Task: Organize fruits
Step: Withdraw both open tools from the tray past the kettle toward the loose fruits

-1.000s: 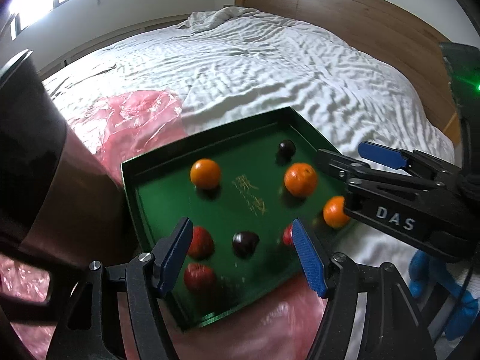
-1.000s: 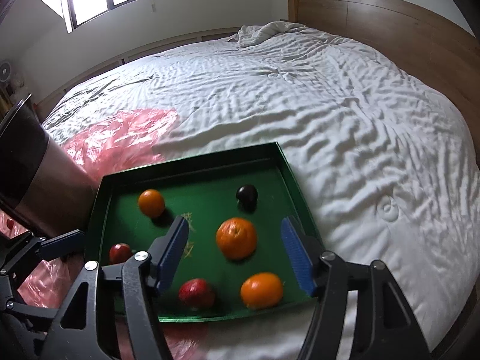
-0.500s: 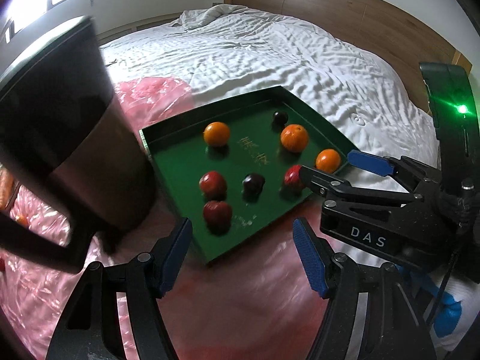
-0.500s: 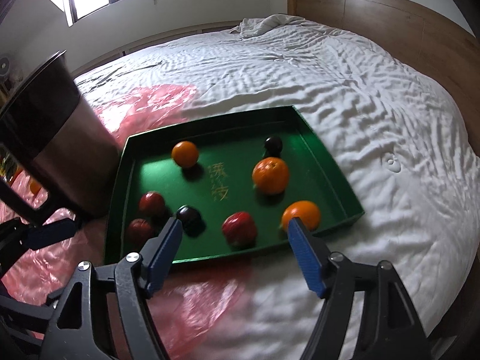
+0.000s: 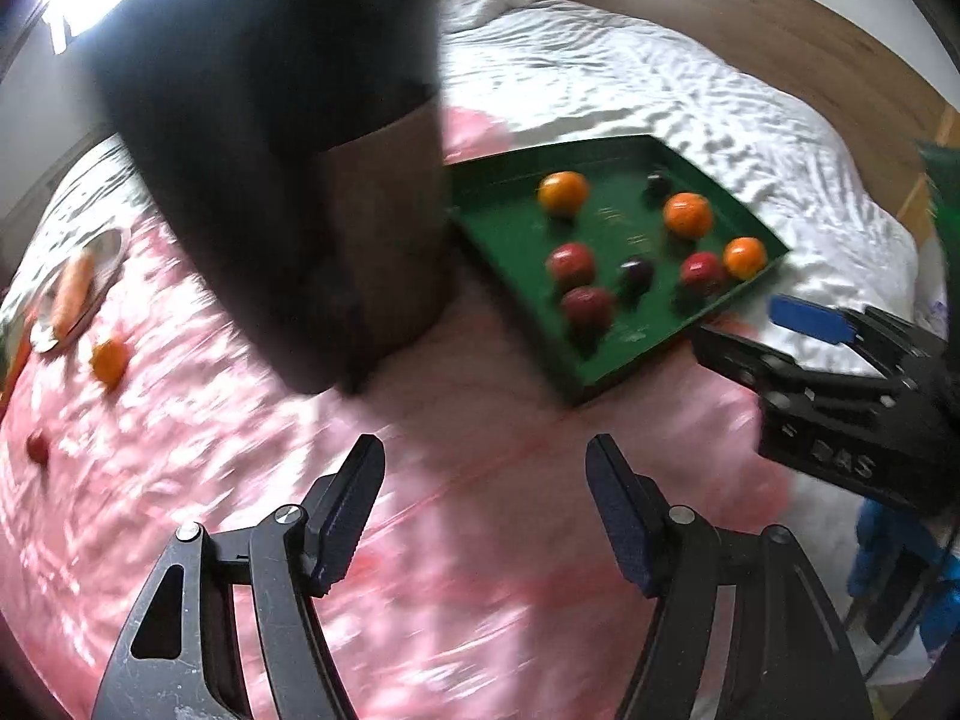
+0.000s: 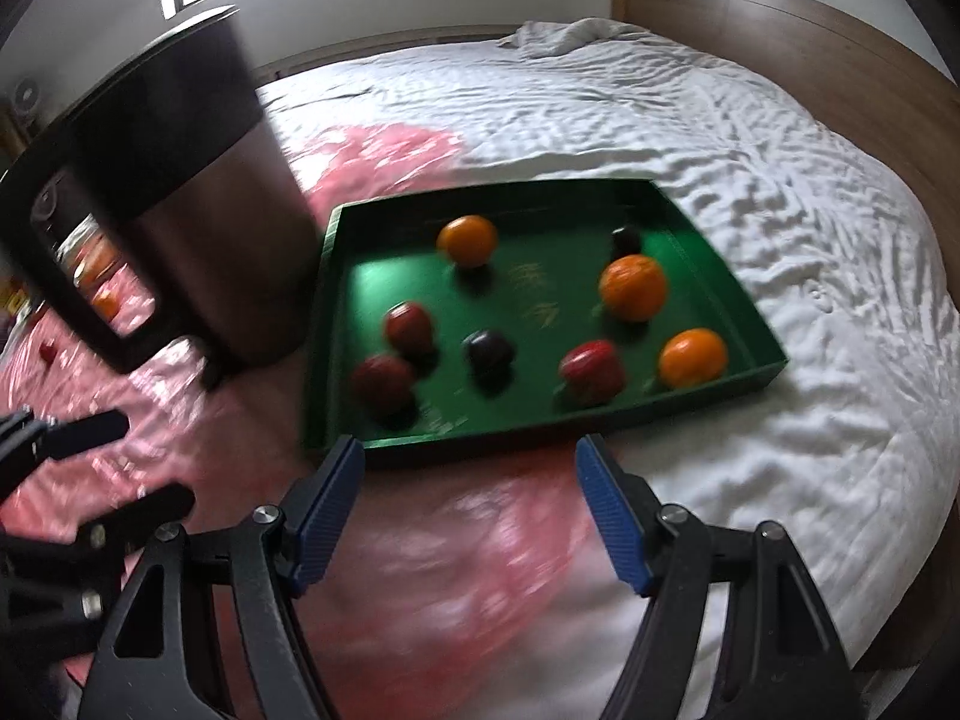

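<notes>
A green tray (image 6: 336, 324) (image 5: 498, 228) lies on the bed and holds several fruits: oranges (image 6: 633, 288) (image 5: 687, 214), red apples (image 6: 591, 366) (image 5: 570, 264) and dark plums (image 6: 489, 348) (image 5: 636, 270). My left gripper (image 5: 485, 507) hangs open over the pink plastic sheet (image 5: 480, 570), short of the tray, with nothing between its fingers. My right gripper (image 6: 470, 507) is open too, just in front of the tray's near wall, and is seen from the side in the left wrist view (image 5: 774, 324). A loose orange (image 5: 109, 358) and a small red fruit (image 5: 37, 447) lie on the sheet at far left.
A tall dark metal bin (image 5: 288, 180) (image 6: 180, 198) stands left of the tray. A plate with a carrot (image 5: 72, 288) sits at the far left. White bedding (image 6: 660, 120) spreads beyond, ending at a wooden headboard (image 6: 780, 18).
Both grippers have drawn back and leftward from the tray, which now lies farther off. The bin looms larger in the left wrist view, and loose fruit and a plate have come into sight.
</notes>
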The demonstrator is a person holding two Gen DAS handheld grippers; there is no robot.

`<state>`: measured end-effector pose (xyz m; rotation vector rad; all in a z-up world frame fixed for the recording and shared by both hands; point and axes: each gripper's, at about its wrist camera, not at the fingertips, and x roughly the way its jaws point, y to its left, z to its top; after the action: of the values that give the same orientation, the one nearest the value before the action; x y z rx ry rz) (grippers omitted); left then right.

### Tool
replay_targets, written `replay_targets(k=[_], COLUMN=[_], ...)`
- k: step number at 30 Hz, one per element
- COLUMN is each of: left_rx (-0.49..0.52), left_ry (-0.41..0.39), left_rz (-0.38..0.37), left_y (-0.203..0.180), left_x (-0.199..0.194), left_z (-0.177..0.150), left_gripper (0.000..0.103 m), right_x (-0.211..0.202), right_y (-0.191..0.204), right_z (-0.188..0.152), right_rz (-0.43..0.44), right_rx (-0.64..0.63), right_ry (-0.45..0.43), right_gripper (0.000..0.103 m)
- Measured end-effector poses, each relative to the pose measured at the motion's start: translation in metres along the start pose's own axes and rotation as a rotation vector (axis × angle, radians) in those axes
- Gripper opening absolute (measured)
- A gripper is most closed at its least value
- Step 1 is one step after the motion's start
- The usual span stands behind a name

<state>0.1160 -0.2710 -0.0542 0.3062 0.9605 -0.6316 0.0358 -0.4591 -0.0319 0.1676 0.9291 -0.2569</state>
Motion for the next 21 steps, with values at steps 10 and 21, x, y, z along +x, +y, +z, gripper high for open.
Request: replay_targets(k=[10,21], left_rx=[-0.149,-0.306], left_ry=[0.013,0.005], left_rz=[0.136,0.246], left_y=[0.075,0.158], left_x=[-0.027,-0.050], left_z=[-0.037,-0.071], left_gripper=[0.064,0.064], right_x=[-0.003,-0.007], right_y=[0.071,0.166], right_z=[-0.020,-0.028], right_rz=[0.130,0.273], right_rx=[-0.093,-0.269], right_ry=[0.043,0.052], right_gripper=[0.103,0.103])
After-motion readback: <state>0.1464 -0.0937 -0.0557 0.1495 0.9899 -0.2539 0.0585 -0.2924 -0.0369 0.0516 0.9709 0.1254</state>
